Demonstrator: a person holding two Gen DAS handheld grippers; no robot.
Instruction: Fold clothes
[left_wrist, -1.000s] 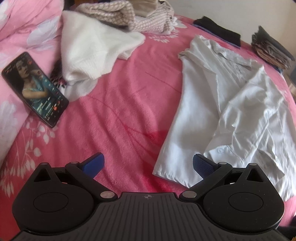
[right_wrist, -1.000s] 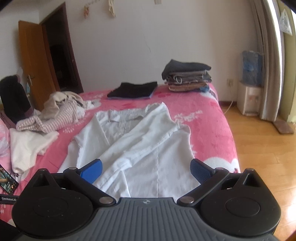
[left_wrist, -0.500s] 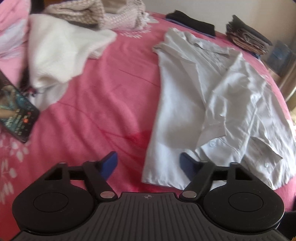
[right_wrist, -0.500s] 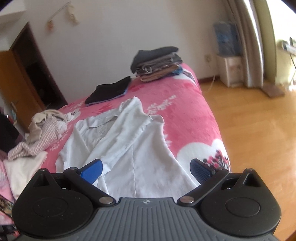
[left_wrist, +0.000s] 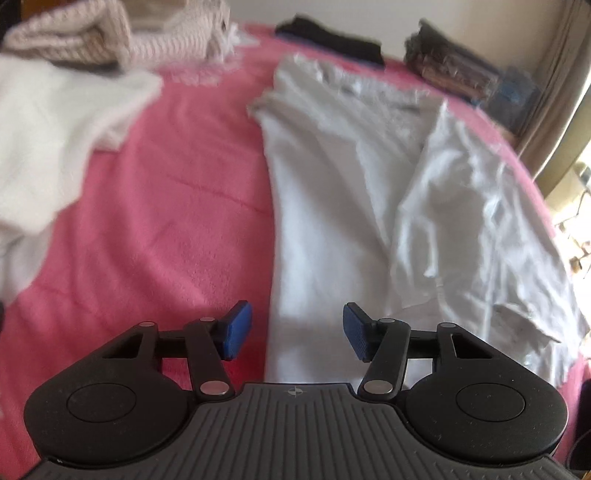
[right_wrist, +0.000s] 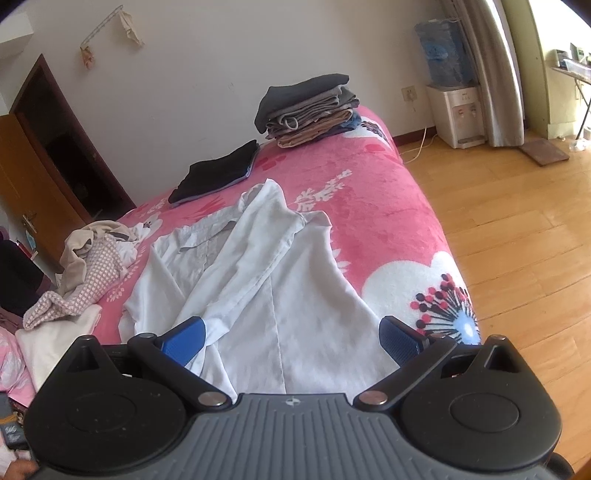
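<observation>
As the shirt (left_wrist: 332, 229) runs lengthwise away, its near hem sits between the closing left hand-held gripper (left_wrist: 297, 330); the right hand-held gripper (right_wrist: 291, 339) hovers released.

Left gripper (left_wrist: 297, 330) closing, right gripper (right_wrist: 291, 339) agape

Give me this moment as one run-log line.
phase: reach for shirt hem | left gripper: closing over white shirt, no grip yet | right gripper: open above shirt | bed: shirt half folded
</observation>
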